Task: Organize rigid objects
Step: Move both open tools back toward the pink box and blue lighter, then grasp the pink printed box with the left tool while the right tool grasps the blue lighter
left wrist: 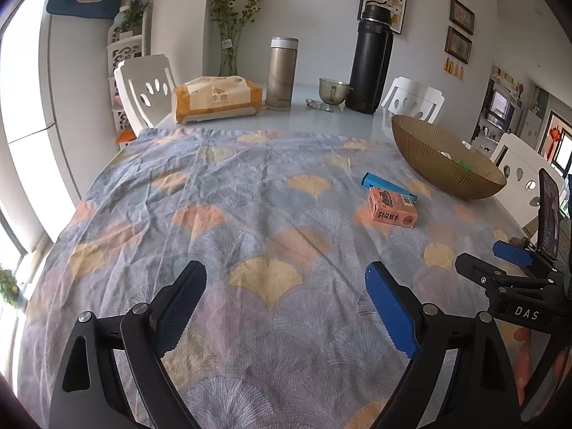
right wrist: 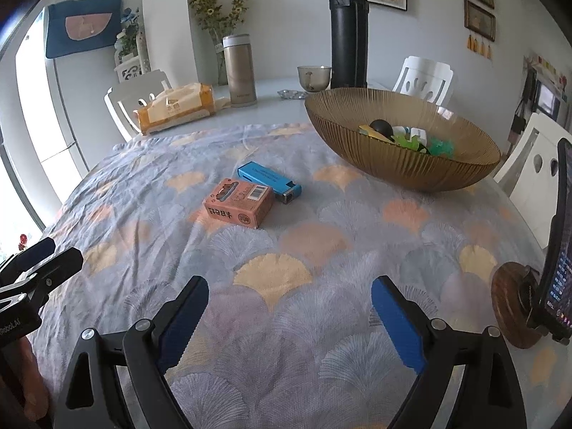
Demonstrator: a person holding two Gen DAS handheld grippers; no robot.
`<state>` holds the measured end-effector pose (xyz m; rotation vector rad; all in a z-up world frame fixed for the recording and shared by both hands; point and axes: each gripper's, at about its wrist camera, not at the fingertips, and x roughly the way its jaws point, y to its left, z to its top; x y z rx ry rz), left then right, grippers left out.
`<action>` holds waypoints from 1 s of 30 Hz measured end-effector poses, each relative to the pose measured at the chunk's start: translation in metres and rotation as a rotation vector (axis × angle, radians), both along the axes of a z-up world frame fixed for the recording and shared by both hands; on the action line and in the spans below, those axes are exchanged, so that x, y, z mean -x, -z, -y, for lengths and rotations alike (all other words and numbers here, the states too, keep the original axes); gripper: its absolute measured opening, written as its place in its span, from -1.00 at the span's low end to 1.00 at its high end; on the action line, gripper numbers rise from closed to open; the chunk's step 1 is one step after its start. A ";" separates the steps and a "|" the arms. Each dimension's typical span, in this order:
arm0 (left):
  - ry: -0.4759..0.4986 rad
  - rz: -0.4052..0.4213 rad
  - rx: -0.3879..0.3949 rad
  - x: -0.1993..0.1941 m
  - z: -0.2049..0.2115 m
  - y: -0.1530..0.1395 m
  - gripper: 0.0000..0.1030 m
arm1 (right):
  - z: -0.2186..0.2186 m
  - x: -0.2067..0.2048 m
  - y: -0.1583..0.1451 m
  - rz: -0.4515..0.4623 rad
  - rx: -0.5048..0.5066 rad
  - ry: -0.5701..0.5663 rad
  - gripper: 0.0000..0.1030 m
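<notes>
An orange box (right wrist: 238,203) lies on the patterned cloth, touching a blue lighter (right wrist: 269,181) behind it. Both show in the left wrist view too, the box (left wrist: 392,207) and the lighter (left wrist: 388,186). An amber ribbed bowl (right wrist: 400,164) holds several small items; it also shows in the left wrist view (left wrist: 443,171). My left gripper (left wrist: 286,282) is open and empty over the cloth, well short of the box. My right gripper (right wrist: 289,296) is open and empty, near the front of the table. Each gripper shows at the edge of the other's view.
At the back stand a black flask (right wrist: 348,32), a tan thermos (right wrist: 238,69), a glass cup (right wrist: 314,77) and a tissue pack (right wrist: 175,109). A phone on a wooden stand (right wrist: 514,307) is at the right. White chairs (right wrist: 425,75) ring the table.
</notes>
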<state>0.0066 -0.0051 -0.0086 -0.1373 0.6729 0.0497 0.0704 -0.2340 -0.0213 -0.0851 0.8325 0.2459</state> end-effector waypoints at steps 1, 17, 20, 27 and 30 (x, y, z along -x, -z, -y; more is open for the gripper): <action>0.000 -0.001 0.000 0.000 0.000 0.000 0.75 | 0.000 0.000 0.000 -0.003 0.000 0.000 0.79; 0.181 -0.189 0.125 -0.067 0.036 -0.018 0.75 | 0.022 -0.052 -0.001 -0.207 0.033 -0.006 0.61; 0.243 -0.214 0.064 -0.101 0.067 -0.014 0.75 | 0.023 -0.061 0.010 -0.226 0.039 -0.027 0.24; 0.250 -0.253 -0.101 -0.148 0.113 0.012 0.75 | 0.035 -0.083 0.016 -0.227 0.066 0.002 0.22; 0.216 -0.274 -0.078 -0.151 0.095 0.014 0.74 | 0.028 -0.092 0.017 -0.235 0.074 -0.023 0.22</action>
